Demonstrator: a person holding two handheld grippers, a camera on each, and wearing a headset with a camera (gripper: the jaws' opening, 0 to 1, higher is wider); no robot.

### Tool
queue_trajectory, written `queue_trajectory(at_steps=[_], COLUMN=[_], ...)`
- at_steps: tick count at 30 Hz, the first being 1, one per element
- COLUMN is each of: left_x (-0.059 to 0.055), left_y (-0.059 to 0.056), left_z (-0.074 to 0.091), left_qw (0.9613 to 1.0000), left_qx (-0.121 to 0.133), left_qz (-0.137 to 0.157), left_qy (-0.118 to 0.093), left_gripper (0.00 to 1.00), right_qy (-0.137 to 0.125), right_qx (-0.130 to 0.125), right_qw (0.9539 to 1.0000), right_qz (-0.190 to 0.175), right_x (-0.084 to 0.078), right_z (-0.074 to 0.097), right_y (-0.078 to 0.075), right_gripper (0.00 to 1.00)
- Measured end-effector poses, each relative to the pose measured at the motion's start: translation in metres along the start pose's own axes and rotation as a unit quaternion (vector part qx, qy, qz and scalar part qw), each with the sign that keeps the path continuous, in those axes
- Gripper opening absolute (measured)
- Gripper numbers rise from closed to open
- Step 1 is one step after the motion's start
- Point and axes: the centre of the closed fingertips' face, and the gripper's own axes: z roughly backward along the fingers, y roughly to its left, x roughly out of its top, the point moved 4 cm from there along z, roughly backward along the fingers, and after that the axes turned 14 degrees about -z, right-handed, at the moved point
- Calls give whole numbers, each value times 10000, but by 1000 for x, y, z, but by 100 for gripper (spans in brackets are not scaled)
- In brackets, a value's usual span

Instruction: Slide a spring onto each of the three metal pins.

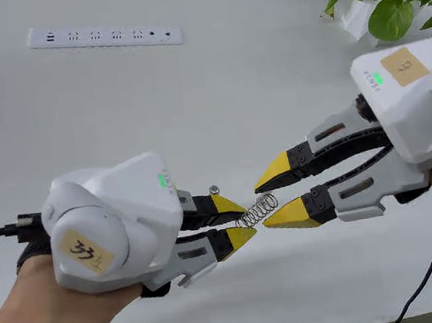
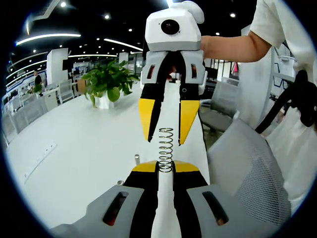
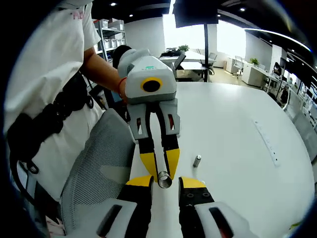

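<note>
One spring — coiled, thin, metallic

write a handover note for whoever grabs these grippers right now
Left gripper: jaws shut on one end of the spring, held off the table.
Right gripper: jaws open, one on each side of the spring's free end, not clamping.
Pin: one stands upright on the table beside the left gripper, bare.
Done: no pin in view carries a spring.
Left: slide this spring onto the pin, then do the other two.
</note>
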Motion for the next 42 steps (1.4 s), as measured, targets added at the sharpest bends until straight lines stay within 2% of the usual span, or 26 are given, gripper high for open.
queue_trajectory(at_steps=[4,10,17,28,42], left_x=[1,2,1,0,-1], left_y=[0,1,1,1,0], left_z=[-1,-2,-2,-2,-1], left_qw=[10000,10000,10000,10000,9999], left_qx=[16,40,57,53,22], left_qz=[7,15,41,49,57], left_qy=[-12,-34,-51,-61,-89], left_gripper=[6,6,6,6,7], right_qy=[304,736,940,988,946], right_qx=[149,279,363,380,361], right_qw=[9989,9947,9917,9907,9923], right_qz=[309,657,794,853,719], right_x=[4,0,-3,-3,-1], right_z=[-5,-9,-12,-12,-15], right_y=[3,0,-4,-5,-2], right_gripper=[15,13,9,7,7])
